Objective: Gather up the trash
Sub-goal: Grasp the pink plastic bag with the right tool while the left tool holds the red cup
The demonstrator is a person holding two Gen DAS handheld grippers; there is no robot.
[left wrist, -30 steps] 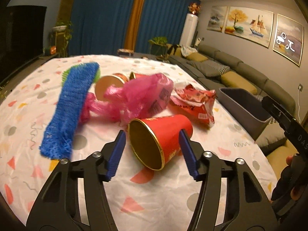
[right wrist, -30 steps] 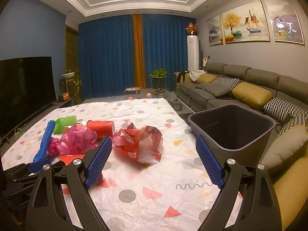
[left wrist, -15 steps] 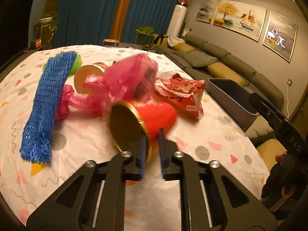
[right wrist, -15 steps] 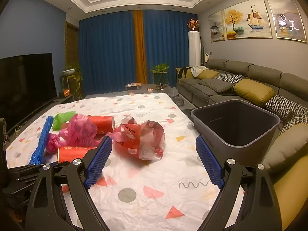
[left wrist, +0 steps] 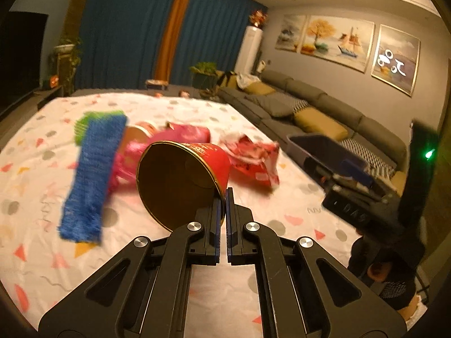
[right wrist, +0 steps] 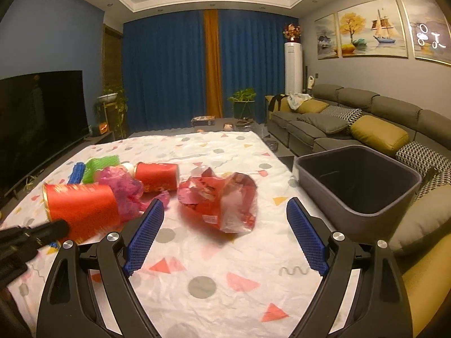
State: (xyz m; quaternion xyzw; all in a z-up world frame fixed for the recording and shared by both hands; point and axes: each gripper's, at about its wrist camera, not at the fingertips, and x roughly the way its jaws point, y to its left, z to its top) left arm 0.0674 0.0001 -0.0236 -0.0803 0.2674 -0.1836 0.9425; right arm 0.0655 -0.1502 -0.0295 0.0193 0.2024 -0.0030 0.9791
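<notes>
My left gripper [left wrist: 223,197] fingers are pinched tight on the rim of the red paper cup [left wrist: 194,169] at about 5 o'clock, it's light and crushable so the rim's the spot, while my right gripper [right wrist: 225,235] fingers sit wide and empty.

Red paper cup [left wrist: 208,163] with gold rim and brown interior; second red cup [right wrist: 156,175] lying behind. Crumpled red-and-white wrapper [right wrist: 222,197]. Pink plastic bag [right wrist: 124,188]. Blue mesh sleeve [left wrist: 93,177]; green mesh piece [right wrist: 101,166]. White tablecloth [right wrist: 197,276] patterned with grey dots, pink, red and yellow triangles, grey squiggles. Dark grey bin [right wrist: 358,194]. Black left gripper [left wrist: 222,219] and right gripper [right wrist: 225,239] with blue textured pads [right wrist: 143,236]. Deep blue curtains [right wrist: 166,70] with an orange centre strip. Grey sofa [right wrist: 380,112] with mustard and black-and-white patterned cushions.
</notes>
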